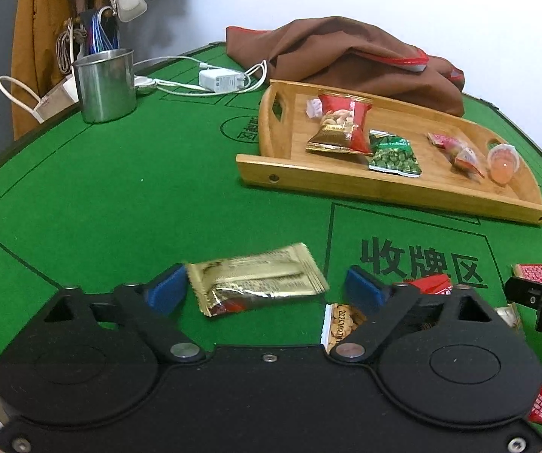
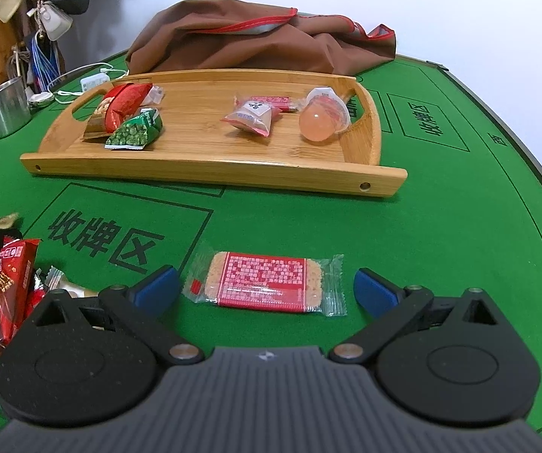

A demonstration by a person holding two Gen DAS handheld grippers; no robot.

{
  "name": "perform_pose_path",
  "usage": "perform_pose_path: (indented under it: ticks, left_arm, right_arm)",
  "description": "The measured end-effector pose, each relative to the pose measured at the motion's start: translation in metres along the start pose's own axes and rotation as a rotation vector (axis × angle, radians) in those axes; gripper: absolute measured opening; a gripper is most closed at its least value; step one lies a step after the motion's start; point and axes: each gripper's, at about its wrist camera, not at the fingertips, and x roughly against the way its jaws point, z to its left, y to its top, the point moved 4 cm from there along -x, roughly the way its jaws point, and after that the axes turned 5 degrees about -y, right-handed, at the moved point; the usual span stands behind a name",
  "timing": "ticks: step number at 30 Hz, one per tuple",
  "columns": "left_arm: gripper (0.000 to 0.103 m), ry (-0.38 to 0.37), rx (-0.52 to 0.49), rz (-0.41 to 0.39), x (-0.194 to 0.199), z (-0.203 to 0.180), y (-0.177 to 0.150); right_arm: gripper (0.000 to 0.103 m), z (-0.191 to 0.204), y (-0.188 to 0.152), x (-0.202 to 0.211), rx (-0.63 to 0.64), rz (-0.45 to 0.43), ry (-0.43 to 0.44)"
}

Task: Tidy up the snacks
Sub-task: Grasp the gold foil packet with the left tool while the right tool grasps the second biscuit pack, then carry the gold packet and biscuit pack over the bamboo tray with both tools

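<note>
A gold foil snack packet [image 1: 257,279] lies on the green felt between the blue pads of my left gripper [image 1: 267,288]; the left pad is at its edge, the right pad stands clear of it. My right gripper [image 2: 267,287] is open around a clear-wrapped red biscuit packet [image 2: 265,283], with a gap on both sides. A wooden tray [image 2: 210,173] further back holds a red nut bag [image 2: 121,107], a green pea packet [image 2: 136,132], pink wrapped sweets [image 2: 252,115] and a jelly cup [image 2: 321,117].
Loose red snack packets [image 2: 6,283] lie between the grippers. A steel mug [image 1: 104,85], a white charger with cable [image 1: 220,81] and a brown cloth bag [image 1: 346,56] sit at the back of the table. Coats and bags hang at far left.
</note>
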Motion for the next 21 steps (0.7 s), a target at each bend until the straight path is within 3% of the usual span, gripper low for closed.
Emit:
perform_pose_path:
  ticks: [3,6,8,12,14,21]
  left_arm:
    - [0.068,0.007,-0.03,-0.012,0.001,-0.002,-0.001]
    - [0.066,-0.007,-0.053,-0.019,0.002,-0.006,-0.002]
    - [0.058,-0.004,-0.074,-0.033,0.005,-0.008,-0.002]
    - [0.058,-0.03,-0.075,-0.025,0.007,-0.009,-0.003]
    - [0.057,-0.03,-0.086,-0.025,0.009,-0.01,-0.004]
    - [0.056,-0.045,-0.099,-0.033,0.016,-0.012,-0.002]
  right_arm:
    - [0.103,0.001,-0.001,0.001,0.004,-0.001,0.004]
    - [0.099,0.001,-0.001,0.002,0.003,-0.003,0.013]
    - [0.096,0.002,-0.002,0.003,0.006,-0.008,0.02]
    - [0.078,0.004,-0.002,0.009,0.019,-0.034,0.015]
    - [0.073,0.005,-0.002,0.011,0.025,-0.041,0.017]
    - [0.071,0.003,-0.001,0.014,0.023,-0.047,0.022]
